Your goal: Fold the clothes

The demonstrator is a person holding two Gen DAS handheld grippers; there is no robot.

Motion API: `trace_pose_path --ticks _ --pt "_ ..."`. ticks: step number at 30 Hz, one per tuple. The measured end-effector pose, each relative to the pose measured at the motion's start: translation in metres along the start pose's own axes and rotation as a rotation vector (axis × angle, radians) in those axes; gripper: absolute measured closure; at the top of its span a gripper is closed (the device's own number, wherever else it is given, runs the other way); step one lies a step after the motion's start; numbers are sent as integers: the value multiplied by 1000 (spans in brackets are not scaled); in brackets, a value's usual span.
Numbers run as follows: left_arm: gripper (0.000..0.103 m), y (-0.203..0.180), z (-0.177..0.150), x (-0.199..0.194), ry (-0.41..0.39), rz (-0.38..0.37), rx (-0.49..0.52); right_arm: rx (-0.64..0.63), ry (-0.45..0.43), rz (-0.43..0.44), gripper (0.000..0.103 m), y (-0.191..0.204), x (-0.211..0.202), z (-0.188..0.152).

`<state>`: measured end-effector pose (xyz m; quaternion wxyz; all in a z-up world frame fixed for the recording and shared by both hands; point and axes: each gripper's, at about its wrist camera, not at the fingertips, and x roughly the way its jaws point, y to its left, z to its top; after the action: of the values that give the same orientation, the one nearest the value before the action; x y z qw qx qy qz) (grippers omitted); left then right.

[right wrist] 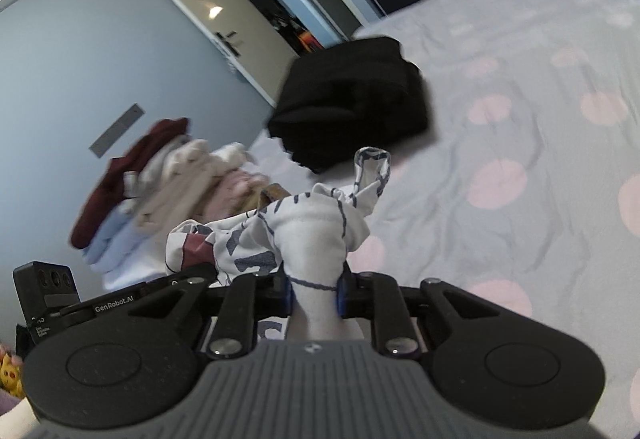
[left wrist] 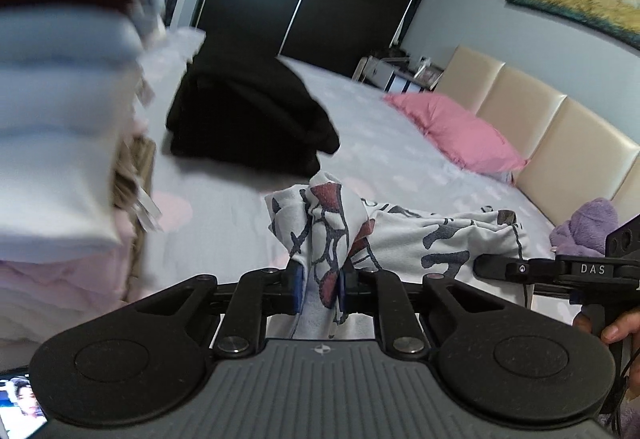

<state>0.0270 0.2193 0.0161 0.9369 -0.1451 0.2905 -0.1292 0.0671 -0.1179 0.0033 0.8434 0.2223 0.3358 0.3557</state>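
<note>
A white garment with dark blue and red print (left wrist: pixel 400 235) hangs stretched between both grippers above the bed. My left gripper (left wrist: pixel 320 289) is shut on a bunched edge of it, cloth sticking up between the blue pads. In the right wrist view my right gripper (right wrist: pixel 314 291) is shut on another bunch of the same printed garment (right wrist: pixel 316 239), which rises in a peak with a loop on top. The right gripper (left wrist: pixel 560 271) shows at the right edge of the left wrist view, and the left gripper (right wrist: pixel 120 303) at the left of the right wrist view.
A folded black garment (left wrist: pixel 248 119) lies on the grey bedsheet with pink dots (right wrist: pixel 520 119). A stack of folded clothes (left wrist: pixel 60 139), dark red on top, stands at the left. A pink pillow (left wrist: pixel 460 131) and a purple cloth (left wrist: pixel 588 223) lie by the beige headboard (left wrist: pixel 560 143).
</note>
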Motion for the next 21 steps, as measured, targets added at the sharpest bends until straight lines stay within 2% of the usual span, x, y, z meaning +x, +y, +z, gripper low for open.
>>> trace_pose_path --ticks 9,15,21 --pt "90 -18 25 -86 -154 43 47 -141 -70 105 82 75 -36 17" --pt "91 -24 61 -147 -267 95 111 -238 -115 193 82 137 -49 45" --pt "91 -25 116 -201 -351 201 179 -290 -122 313 82 203 -39 86"
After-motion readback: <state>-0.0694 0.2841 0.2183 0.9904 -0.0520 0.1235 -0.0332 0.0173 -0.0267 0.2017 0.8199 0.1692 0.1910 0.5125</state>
